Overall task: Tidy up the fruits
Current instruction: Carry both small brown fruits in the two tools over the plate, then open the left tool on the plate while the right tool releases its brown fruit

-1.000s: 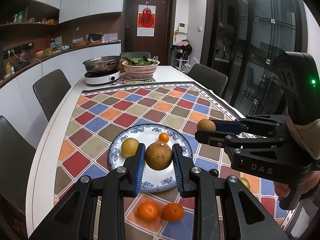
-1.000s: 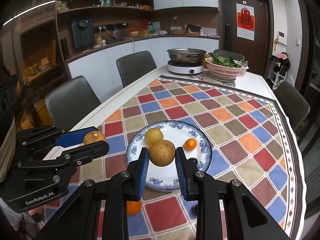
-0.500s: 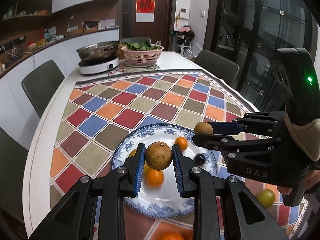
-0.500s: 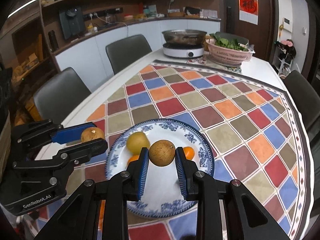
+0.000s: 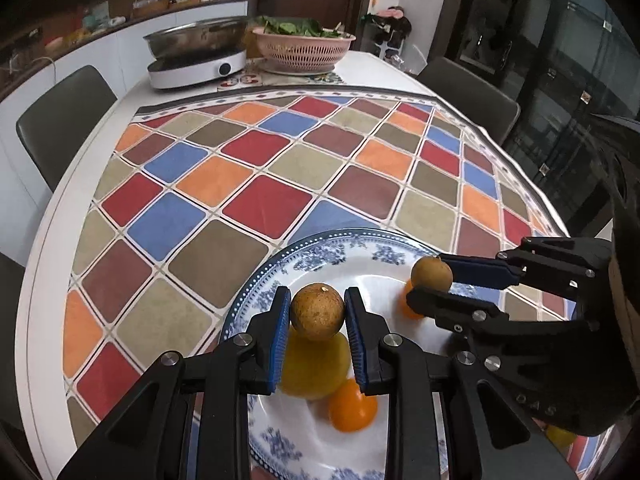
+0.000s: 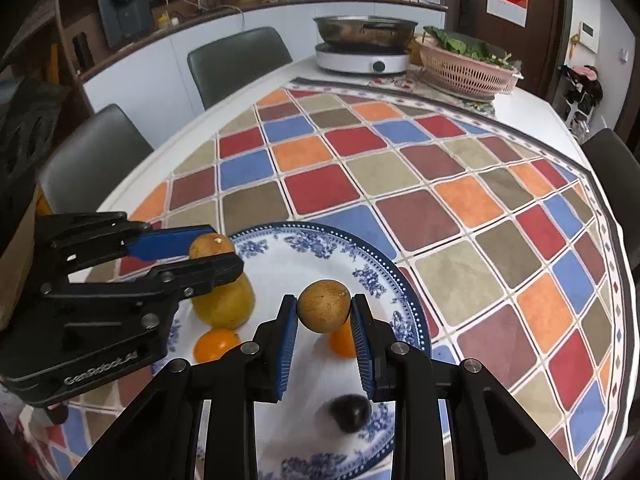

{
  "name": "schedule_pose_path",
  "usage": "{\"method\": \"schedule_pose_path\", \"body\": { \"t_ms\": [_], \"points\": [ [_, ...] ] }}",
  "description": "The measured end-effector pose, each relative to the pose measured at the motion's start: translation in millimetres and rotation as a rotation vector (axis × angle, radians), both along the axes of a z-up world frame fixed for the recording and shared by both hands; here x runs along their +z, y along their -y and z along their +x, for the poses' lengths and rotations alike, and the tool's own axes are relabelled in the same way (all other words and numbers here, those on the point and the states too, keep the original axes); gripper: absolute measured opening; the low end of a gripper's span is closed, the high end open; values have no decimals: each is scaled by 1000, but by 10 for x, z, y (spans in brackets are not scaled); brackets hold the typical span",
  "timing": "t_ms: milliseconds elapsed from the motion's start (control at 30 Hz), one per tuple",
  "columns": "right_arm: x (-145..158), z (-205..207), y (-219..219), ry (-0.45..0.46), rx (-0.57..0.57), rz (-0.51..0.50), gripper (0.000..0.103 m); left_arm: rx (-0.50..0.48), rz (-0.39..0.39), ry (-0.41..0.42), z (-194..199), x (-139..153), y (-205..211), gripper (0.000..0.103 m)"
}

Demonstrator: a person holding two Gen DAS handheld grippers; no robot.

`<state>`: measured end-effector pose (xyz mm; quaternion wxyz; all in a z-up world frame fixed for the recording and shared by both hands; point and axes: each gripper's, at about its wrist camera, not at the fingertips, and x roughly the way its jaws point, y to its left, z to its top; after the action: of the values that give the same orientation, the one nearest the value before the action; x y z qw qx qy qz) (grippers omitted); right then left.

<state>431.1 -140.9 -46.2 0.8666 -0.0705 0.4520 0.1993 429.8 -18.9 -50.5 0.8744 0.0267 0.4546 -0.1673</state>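
I'm holding a round, matte, speckled brown fruit (image 5: pixel 317 311) in the left gripper (image 5: pixel 317 314), its ribbed blue pads (image 5: pixel 280 336) pinching both sides. I'm gripping a similar brown fruit (image 6: pixel 323 306) in the right gripper (image 6: pixel 324 312), jaws closed to fruit width. Both are hovering over the glossy white plate (image 6: pixel 304 240) with the blue floral rim. Directly under the left gripper a smooth yellow fruit (image 5: pixel 314 364) is sitting on the plate, with a shiny orange fruit (image 5: pixel 353 405) touching its near side. Just past the right fingertips, a second orange fruit (image 6: pixel 340 342); below them, a small dark round fruit (image 6: pixel 350 412). The plate is resting on a diamond-patterned tablecloth (image 5: pixel 256 172).
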Motion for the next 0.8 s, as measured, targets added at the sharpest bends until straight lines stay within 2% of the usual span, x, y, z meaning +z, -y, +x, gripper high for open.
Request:
{"method": "schedule_pose_path", "body": {
  "t_ms": [333, 400, 467, 800],
  "points": [
    [-143, 131, -34, -26, 10, 3, 29, -4, 25, 0, 49, -56, 15, 29],
    [-137, 123, -30, -26, 10, 11, 34, -8, 27, 7, 27, -46, 18, 32],
    [-116, 90, -25, -16, 7, 12, 39, -11, 35, 14, 3, -30, 23, 35],
    [103, -184, 100, 43, -26, 17, 39, 3, 75, 83, -340, 227, 17, 35]
  ]
}}
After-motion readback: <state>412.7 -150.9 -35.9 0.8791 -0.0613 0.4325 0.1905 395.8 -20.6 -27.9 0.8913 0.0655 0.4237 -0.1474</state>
